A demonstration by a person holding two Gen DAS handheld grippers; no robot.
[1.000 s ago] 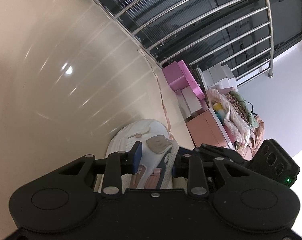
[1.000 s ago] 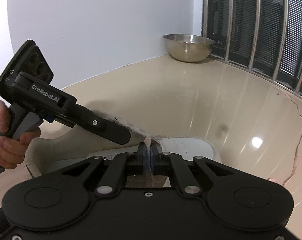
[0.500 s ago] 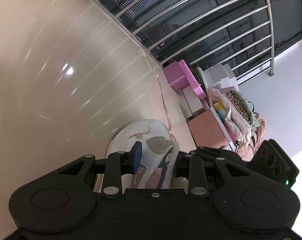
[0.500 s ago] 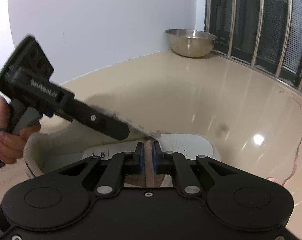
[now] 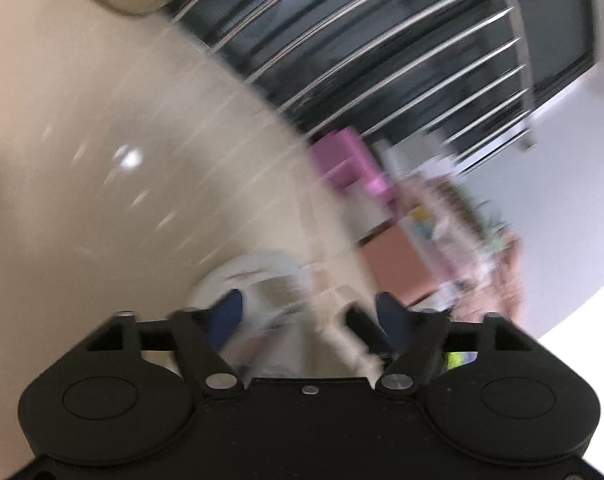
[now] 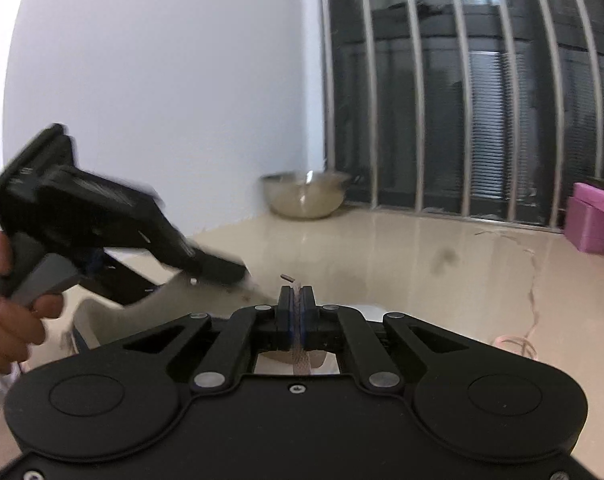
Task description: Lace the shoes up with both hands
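looks like a home interior, glossy beige floor (image 6: 402, 248), plain white wall (image 6: 161, 80), metal-barred dark window (image 6: 482, 100), steel bowl (image 6: 306, 198) in the corner, pink storage boxes (image 6: 594, 218) and blurred household clutter by the wall

Right gripper (image 6: 296, 300) clamped on pinkish lace (image 6: 300, 354), lower centre; left gripper (image 6: 101, 232) blurred, left; steel bowl (image 6: 306, 198) centre.

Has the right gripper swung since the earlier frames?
Yes. The right gripper has turned rightward: the steel bowl now sits left of its jaws.
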